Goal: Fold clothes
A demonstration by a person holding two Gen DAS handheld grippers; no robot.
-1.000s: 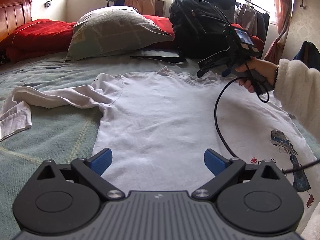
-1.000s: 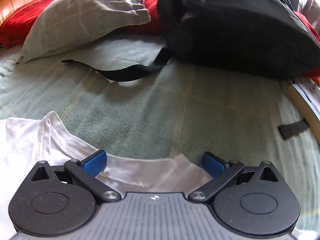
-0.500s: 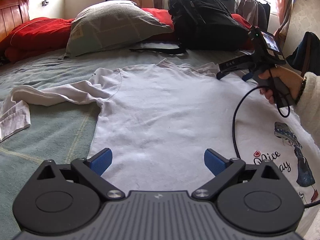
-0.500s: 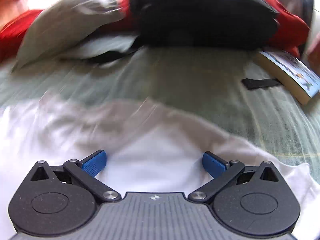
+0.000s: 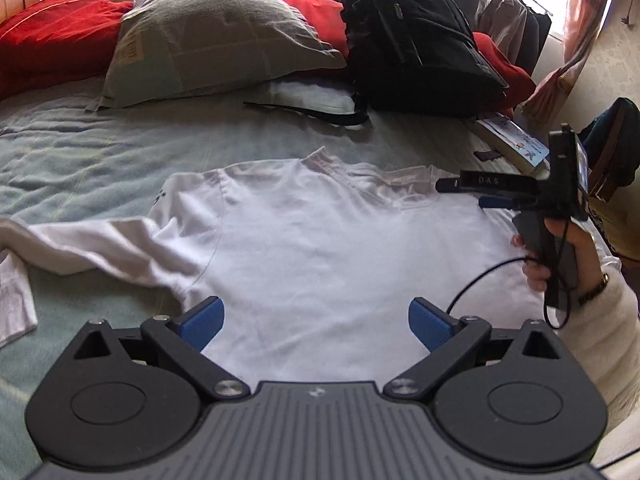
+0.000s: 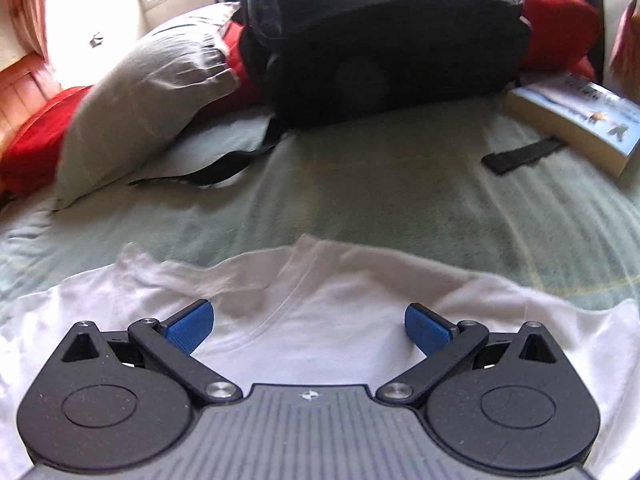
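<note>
A white long-sleeved shirt (image 5: 320, 240) lies flat on the green bed cover, collar (image 5: 320, 158) toward the pillows, its left sleeve (image 5: 80, 244) stretched out to the left. My left gripper (image 5: 316, 320) is open and empty, low over the shirt's body. My right gripper (image 5: 460, 192) shows in the left wrist view at the shirt's right shoulder, held in a hand. In the right wrist view the right gripper (image 6: 308, 324) is open and empty over the shirt (image 6: 320, 320) near the collar (image 6: 296, 264).
A grey pillow (image 5: 216, 36), red bedding (image 5: 52, 44) and a black backpack (image 5: 412, 44) with a loose strap (image 5: 312, 114) lie at the head of the bed. A book (image 6: 576, 120) lies at the right edge. Green bed cover (image 5: 80, 152) surrounds the shirt.
The right gripper has pulled back from the bare bed cover past the collar to over the shirt's right shoulder, still open. The left gripper has moved nearer the shirt's upper part.
</note>
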